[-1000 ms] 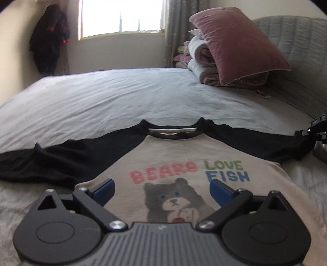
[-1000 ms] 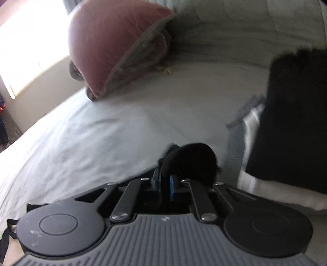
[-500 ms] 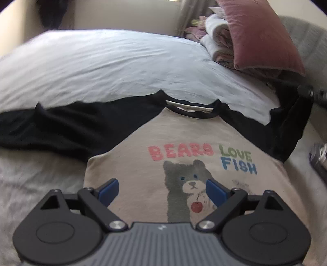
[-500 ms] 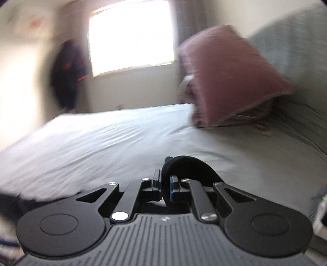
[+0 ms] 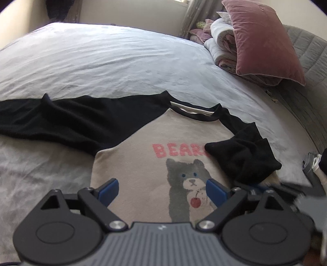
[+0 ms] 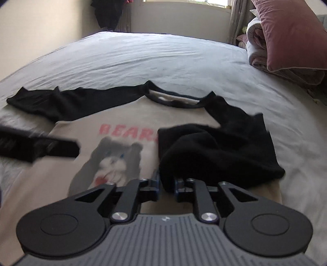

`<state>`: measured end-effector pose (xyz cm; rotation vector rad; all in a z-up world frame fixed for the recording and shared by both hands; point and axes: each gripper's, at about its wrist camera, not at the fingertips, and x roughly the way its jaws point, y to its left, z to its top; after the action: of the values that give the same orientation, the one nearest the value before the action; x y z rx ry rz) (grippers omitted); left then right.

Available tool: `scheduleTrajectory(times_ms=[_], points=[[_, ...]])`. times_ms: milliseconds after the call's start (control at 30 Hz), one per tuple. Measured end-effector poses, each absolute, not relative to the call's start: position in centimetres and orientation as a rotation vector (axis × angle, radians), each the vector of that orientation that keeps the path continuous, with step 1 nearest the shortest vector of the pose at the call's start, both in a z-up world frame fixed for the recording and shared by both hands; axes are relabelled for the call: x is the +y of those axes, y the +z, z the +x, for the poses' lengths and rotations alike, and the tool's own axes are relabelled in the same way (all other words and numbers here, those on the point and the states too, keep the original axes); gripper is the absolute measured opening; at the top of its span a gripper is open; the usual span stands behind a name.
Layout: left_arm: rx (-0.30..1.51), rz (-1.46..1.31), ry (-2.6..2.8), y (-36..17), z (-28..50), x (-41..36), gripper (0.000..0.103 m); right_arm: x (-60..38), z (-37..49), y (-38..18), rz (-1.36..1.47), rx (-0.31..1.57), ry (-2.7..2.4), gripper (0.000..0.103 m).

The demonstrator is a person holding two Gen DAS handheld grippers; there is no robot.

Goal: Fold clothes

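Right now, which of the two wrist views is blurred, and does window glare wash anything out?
Right wrist view: motion blur smears the bear print and the dark bar at left; the window is only a thin bright strip. Left wrist view: mostly sharp, shirt lettering readable, blur only at the lower right edge; both bend the bed fisheye-style.

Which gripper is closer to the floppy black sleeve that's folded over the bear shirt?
The right gripper. Its jaws are opening with the folded-over black fabric sleeve between them. The left gripper hangs open over the beige bear-print shirt, beside that sleeve, not touching it.
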<state>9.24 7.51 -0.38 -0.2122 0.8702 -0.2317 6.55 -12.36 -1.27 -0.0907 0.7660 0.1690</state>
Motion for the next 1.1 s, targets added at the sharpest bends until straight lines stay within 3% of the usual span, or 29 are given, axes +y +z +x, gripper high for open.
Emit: scheduleTrajectory(times_ms=[67, 600, 900, 1100], points=[[0.873, -0.257, -0.242, -0.2, 8.9, 8.0, 0.093, -13.1, 4.7, 0.1, -0.073, 0.755, 0.176, 0.04], [0.756, -0.437, -0.265, 0.3, 3.4, 11.4, 0.093, -15.5, -4.7, 7.5, 0.102, 0.708, -0.131, 0.044], [0.75, -0.524, -0.221, 0.7, 4.4, 11.7, 0.09, -15.2, -1.4, 9.1, 0.244, 0.675, -0.141, 0.048], [0.719, -0.565, -0.219, 1.4, 5.5, 11.7, 0.088, -17.3, 3.6, 5.6, 0.473, 0.713, -0.134, 0.048]])
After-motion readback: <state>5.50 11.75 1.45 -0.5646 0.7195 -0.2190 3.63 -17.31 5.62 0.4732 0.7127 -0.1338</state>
